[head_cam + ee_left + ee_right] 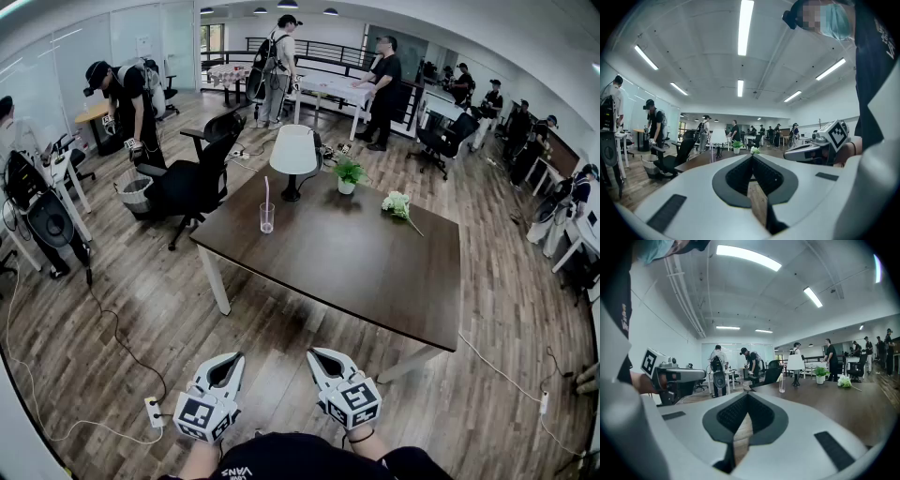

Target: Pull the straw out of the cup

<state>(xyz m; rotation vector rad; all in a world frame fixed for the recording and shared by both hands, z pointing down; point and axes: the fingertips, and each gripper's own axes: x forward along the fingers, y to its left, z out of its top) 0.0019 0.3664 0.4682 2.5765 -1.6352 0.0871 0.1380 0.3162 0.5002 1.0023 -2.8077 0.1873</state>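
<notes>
Both grippers are just hanging low over the wood floor, short of the worktop, nothing in them. The left gripper has its jaws pressed together at the tips, and the right gripper looks the same in its own view: tips meeting, with only floor showing through the gap behind them. They sit side by side, close but apart, each held by one of the person's hands.

The cup is well ahead of both grippers, standing upright near the far left edge of the dark worktop with the straw poking up out of it. Neither gripper is anywhere near it. From the right gripper's view the cup sits ahead and a bit right of the jaw tips.

Beyond the cup from the grippers there's a white lamp, then a small potted plant and a bunch of white flowers further right. A black office chair is parked off the worktop's left side. Several people stand around in the background.
</notes>
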